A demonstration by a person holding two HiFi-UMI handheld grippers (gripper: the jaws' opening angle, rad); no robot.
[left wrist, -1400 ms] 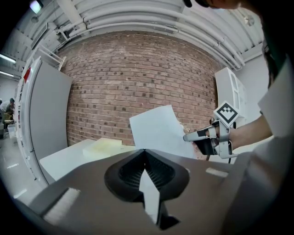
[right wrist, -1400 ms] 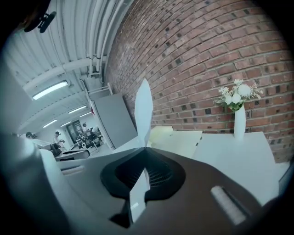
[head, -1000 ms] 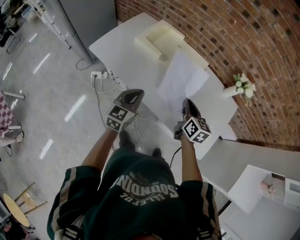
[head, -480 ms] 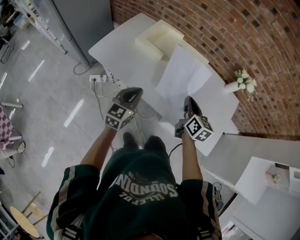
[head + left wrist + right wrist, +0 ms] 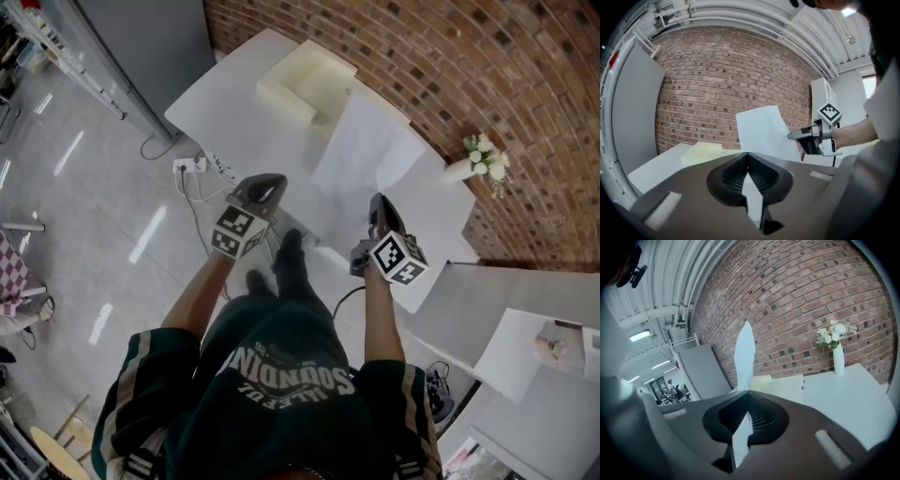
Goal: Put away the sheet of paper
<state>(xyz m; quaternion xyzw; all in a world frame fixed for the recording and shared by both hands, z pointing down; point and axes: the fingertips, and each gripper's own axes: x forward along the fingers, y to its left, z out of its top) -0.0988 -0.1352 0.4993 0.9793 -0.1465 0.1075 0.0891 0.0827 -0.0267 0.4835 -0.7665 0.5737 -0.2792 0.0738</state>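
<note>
The white sheet of paper (image 5: pixel 366 155) hangs in the air over the white table (image 5: pixel 234 94), and my right gripper (image 5: pixel 377 199) is shut on its near edge. In the right gripper view the sheet (image 5: pixel 744 355) stands edge-on, rising from the closed jaws of the right gripper (image 5: pixel 748 391). My left gripper (image 5: pixel 272 180) is off the table's near edge to the left, shut with nothing in it. The left gripper view shows its jaws meeting (image 5: pixel 747 153), and beyond them the sheet (image 5: pixel 761 129) in the right gripper (image 5: pixel 794 136).
A cream open box (image 5: pixel 305 80) sits at the table's far side against the brick wall. A white vase of flowers (image 5: pixel 478 159) stands at the table's right end. A power strip (image 5: pixel 192 167) with cables lies on the floor left of the table.
The person has stepped closer to the table, one shoe now forward between the arms. The sheet stays in the right gripper, and both grippers keep nearly the same pose.
</note>
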